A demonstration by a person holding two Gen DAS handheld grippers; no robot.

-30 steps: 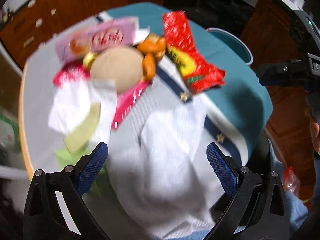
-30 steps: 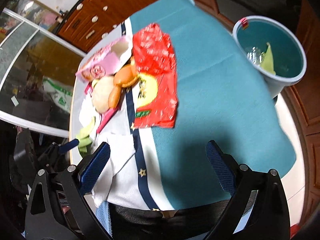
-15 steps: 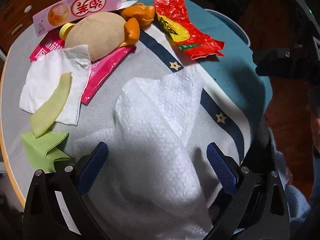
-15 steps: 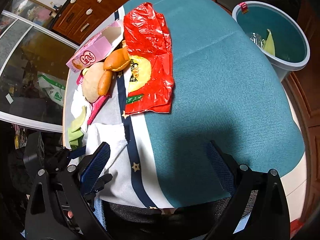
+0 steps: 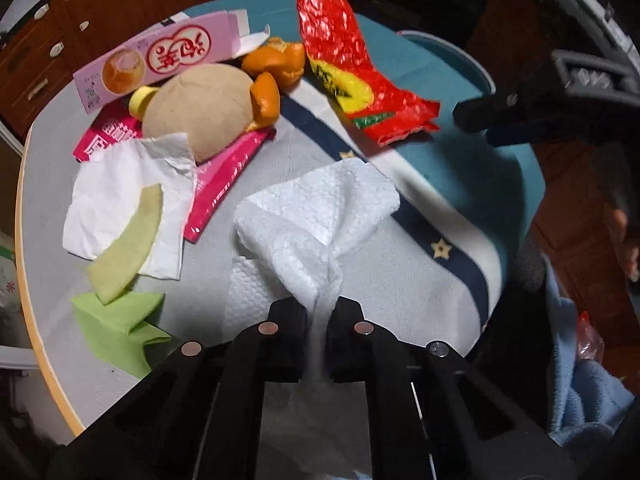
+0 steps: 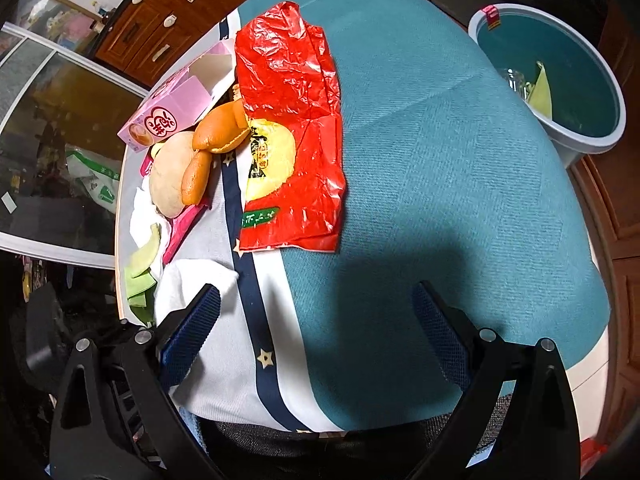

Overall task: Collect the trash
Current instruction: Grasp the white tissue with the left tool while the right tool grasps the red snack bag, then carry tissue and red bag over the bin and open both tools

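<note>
Pinching the white paper towel (image 5: 320, 216) is the step in hand: the left tongs (image 5: 318, 320) have their jaws drawn in tight on a gathered fold of it, so that the sheet bunches to a narrow neck between the pads while the rest of it fans out and lies on the grey part of the cloth over the round worktop (image 5: 24, 208). The right tongs (image 6: 316, 320) hang with their jaws spread wide and nothing between them, above bare teal cloth, near the lower edge of the red snack wrapper (image 6: 292, 136). The teal bin (image 6: 600, 140) stands beyond the worktop's far right edge, well apart from the towel, and already has some scraps in it. The next move, by my reading, calls for lifting the towel clear of the cloth without dragging the cloth along, then carrying it across over the red snack wrapper to the bin and letting go above the opening. The grip looks thin, on a fold only, so the towel may slip or trail. The pink box (image 5: 160, 62), orange peel (image 5: 276, 68), green napkin (image 5: 124, 328) and other litter are not yet collected.
</note>
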